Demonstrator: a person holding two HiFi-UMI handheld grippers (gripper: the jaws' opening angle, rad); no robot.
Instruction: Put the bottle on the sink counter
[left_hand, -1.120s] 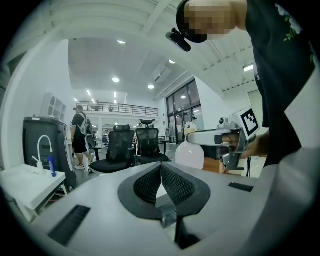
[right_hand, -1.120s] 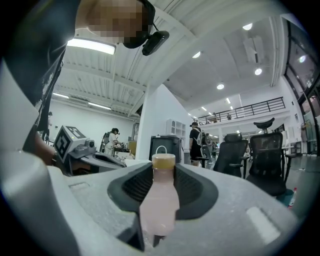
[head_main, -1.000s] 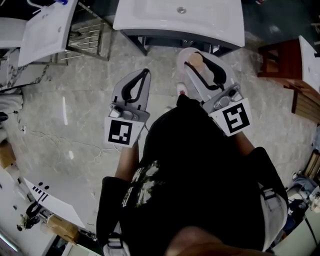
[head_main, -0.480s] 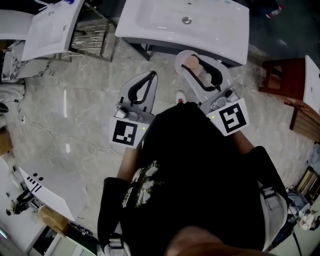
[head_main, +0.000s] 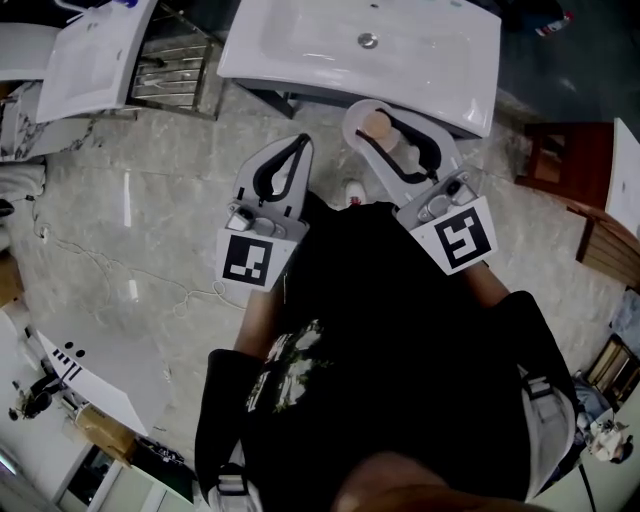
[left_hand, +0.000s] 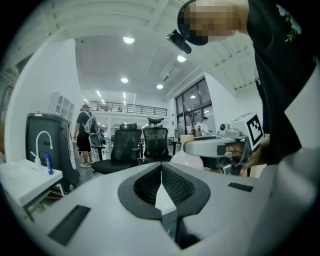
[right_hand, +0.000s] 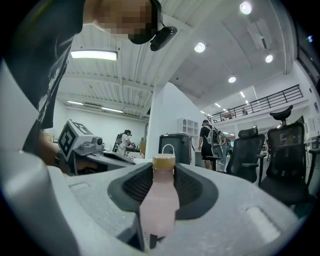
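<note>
The bottle (right_hand: 159, 207), pale pink with a tan cap, stands upright between the pads of my right tongs (head_main: 383, 128), which are clenched on its body; the cap pokes up above the black pads. From the head view it hangs in the air over the marble floor (head_main: 140, 210), its cap just short of the front edge of the white sink worktop (head_main: 290, 55). It is not resting on anything. The basin's round drain (head_main: 368, 40) sits further back, well apart from the bottle.

My left tongs (left_hand: 161, 172) are beside the right pair, to their left and slightly lower in the head view. Their tips are pressed together with nothing between them, only a thin slit of light lower down between the ribbed pads. Each pair carries its marker cube, the right one (head_main: 461, 238) and the left one (head_main: 248, 262), close to my black shirt (head_main: 400, 340).

Further left stands a second white basin (head_main: 90, 55) with a metal rack (head_main: 175, 75) next to it. A dark wooden piece of furniture (head_main: 560, 150) stands to the right. The left gripper view takes in two black office chairs (left_hand: 125, 147) and a person in black (left_hand: 83, 132) standing far back.
</note>
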